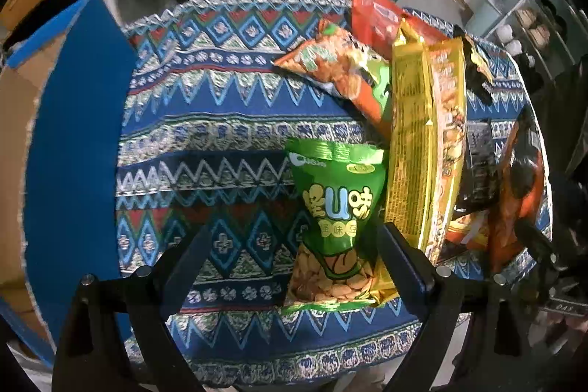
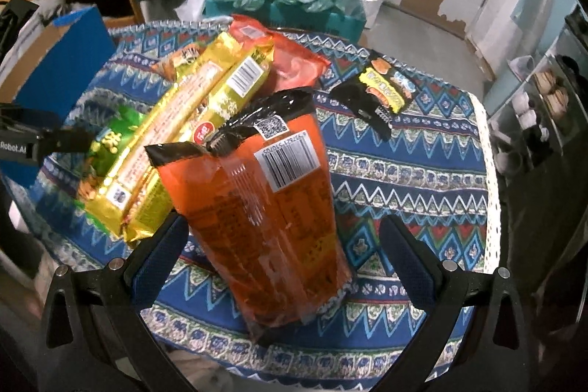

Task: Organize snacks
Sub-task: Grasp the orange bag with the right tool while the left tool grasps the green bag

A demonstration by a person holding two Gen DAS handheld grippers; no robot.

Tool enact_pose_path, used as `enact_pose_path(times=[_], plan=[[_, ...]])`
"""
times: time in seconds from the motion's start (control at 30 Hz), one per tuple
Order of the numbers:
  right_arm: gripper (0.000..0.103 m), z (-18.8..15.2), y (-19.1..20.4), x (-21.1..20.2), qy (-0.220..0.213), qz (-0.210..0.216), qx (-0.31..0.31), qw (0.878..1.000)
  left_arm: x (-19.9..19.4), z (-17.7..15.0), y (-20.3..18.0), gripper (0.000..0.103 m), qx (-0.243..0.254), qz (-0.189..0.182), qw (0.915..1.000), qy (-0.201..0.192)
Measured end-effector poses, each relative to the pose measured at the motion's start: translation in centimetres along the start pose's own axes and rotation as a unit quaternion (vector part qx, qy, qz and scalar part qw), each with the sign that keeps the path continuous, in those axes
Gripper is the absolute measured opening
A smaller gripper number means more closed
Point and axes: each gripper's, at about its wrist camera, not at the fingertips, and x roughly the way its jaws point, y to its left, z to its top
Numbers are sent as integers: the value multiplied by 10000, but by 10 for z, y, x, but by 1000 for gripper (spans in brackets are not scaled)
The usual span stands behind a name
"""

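Snack bags lie heaped on a round table (image 1: 205, 149) covered by a blue zigzag-patterned cloth. In the left wrist view, a green bag (image 1: 338, 226) of beans lies between the spread fingers of the left gripper (image 1: 296, 245), close to the table's near edge; the fingers are wide apart and grip nothing. Just beside it on the right, a long yellow bag (image 1: 422, 142) stands on edge, hiding much of an orange-green bag (image 1: 341, 72) and a red bag (image 1: 375, 21) toward the far edge. In the right wrist view, an orange bag (image 2: 272, 219) with a black top lies between the parted fingers of the right gripper (image 2: 283, 245), which is also released; whether a finger touches it is unclear. A small black-and-yellow bag (image 2: 382, 94) lies apart toward the table's far right. The print on most bags is too blurred to read. A blue box (image 1: 73, 142) off the table's left edge is cut off by the frame.
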Motion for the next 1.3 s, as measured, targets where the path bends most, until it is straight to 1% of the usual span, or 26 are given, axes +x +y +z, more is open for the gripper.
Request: enact_pose_path(times=[0.13,0.3,0.33,0.37,0.43,0.53,0.6,0.63,0.67,0.7,0.8,0.87,0.97,1.13,1.23,1.3], plan=[[102,4,1,15,40,-24,-83,10000,12,0,-3,93,57,15,10000,-23],[102,4,0,34,144,-63,-66,9999,32,-1,-4,93,116,16,9998,140],[99,4,0,38,174,-66,-44,9998,36,-1,-4,93,127,-4,9998,171],[92,3,-2,41,210,-33,-5,9998,39,-1,-3,92,127,-41,9997,209],[88,2,-5,44,255,112,131,9995,43,-1,-2,92,83,-161,9995,249],[80,3,-9,41,250,154,318,9991,46,-1,0,78,71,-413,9988,257],[73,4,-10,37,216,174,455,9986,47,0,-1,62,146,-561,9980,270],[70,4,-11,35,219,188,522,9982,46,-2,-2,56,192,-618,9976,262],[65,4,-12,33,209,207,580,9979,45,-2,-4,45,252,-683,9970,264],[63,4,-12,32,191,201,616,9977,44,-1,-7,39,311,-717,9966,260],[59,4,-14,26,178,175,756,9968,38,-1,-15,37,574,-478,9971,130],[58,2,-16,22,158,193,865,9959,36,-3,-19,34,607,-423,9972,93],[54,2,-16,13,101,211,972,9950,35,-1,-16,32,468,-465,9977,125],[54,3,-11,-6,-95,237,1010,9946,15,-5,-3,31,386,-397,9984,-101],[54,7,-7,-15,-204,297,1018,9941,-2,-10,4,31,258,-465,9984,-196],[54,10,-3,-21,-296,340,1003,9939,-8,-7,4,31,206,-473,9983,-255]])
